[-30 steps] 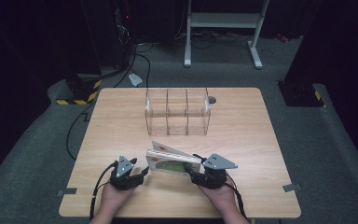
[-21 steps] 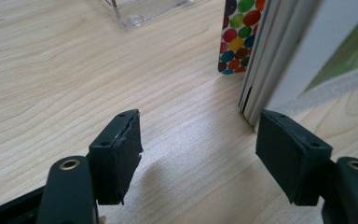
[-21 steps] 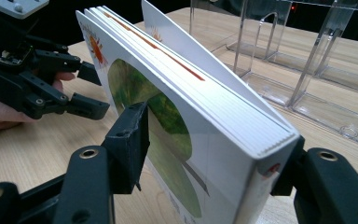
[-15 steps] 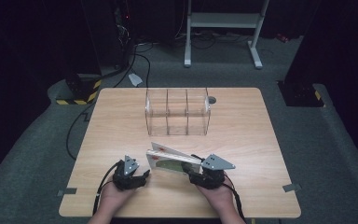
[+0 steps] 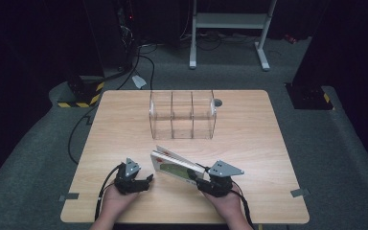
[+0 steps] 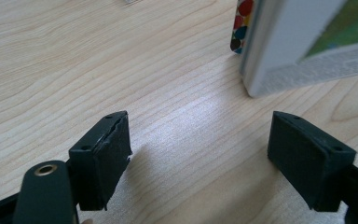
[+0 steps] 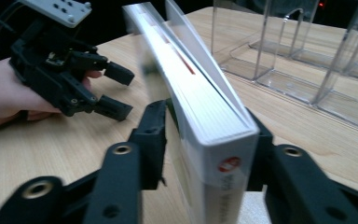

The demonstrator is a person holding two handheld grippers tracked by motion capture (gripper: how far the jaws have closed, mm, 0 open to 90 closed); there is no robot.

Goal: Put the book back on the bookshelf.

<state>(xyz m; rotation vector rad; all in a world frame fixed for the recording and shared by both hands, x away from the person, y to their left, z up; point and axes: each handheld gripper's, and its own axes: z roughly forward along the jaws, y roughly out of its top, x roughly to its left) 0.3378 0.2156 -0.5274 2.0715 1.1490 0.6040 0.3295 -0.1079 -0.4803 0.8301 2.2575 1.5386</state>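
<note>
Two black claws (image 5: 146,179) (image 5: 195,178) w/ grey triangular plates, brass-ringed screw holes, black cables.

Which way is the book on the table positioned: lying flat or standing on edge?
On edge. The book stands with its spine up between the right hand-held gripper jaws, its lower edge on the table.
</note>
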